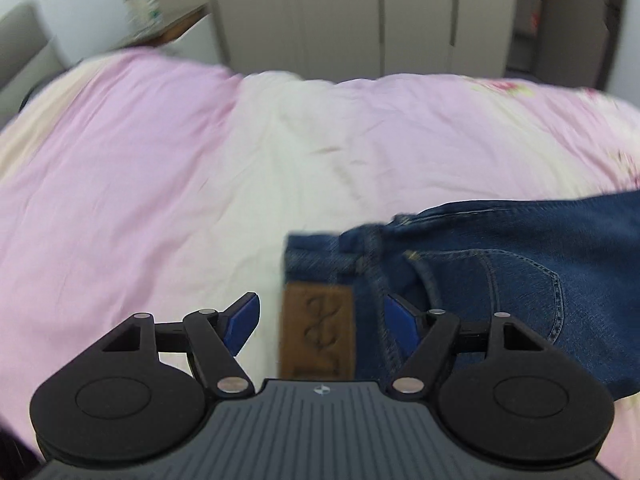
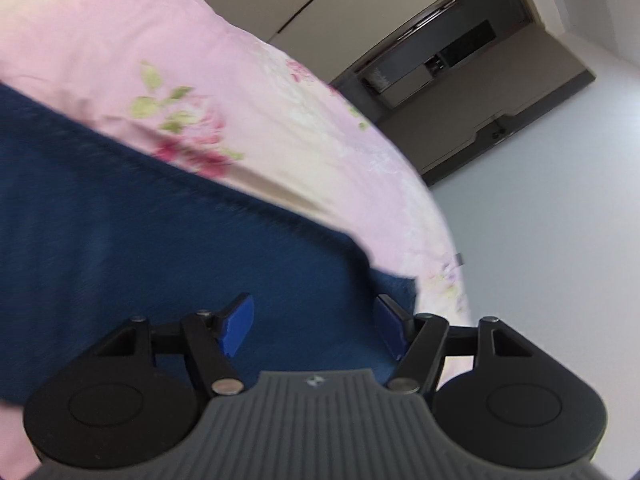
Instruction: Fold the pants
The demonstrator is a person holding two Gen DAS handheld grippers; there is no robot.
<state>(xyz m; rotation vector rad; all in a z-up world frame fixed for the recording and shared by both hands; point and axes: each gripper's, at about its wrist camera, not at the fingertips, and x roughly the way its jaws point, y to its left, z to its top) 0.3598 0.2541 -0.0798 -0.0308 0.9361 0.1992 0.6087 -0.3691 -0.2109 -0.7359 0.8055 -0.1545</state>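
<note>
Jeans [image 1: 500, 280] lie flat on the bed [image 1: 140, 180], waistband patch between the released, wide-spread jaws of the left gripper [image 1: 320, 324]; right gripper [image 2: 314, 326] equally spread over a leg near the hem, gripping nothing. Bare quilt stretches leftward; the bed's edge runs close on the right

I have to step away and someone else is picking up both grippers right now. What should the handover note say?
Left gripper: open, holding nothing, over the waistband end of the jeans, with the brown leather patch between its fingers.
Right gripper: open, holding nothing, above the far end of a jeans leg near the bed's edge.
Jeans lie spread on the pink floral bedspread; waistband bunched.
Done: no fold visible in either view.
Left: grip both ends, fold the jeans, smooth them flat.
</note>
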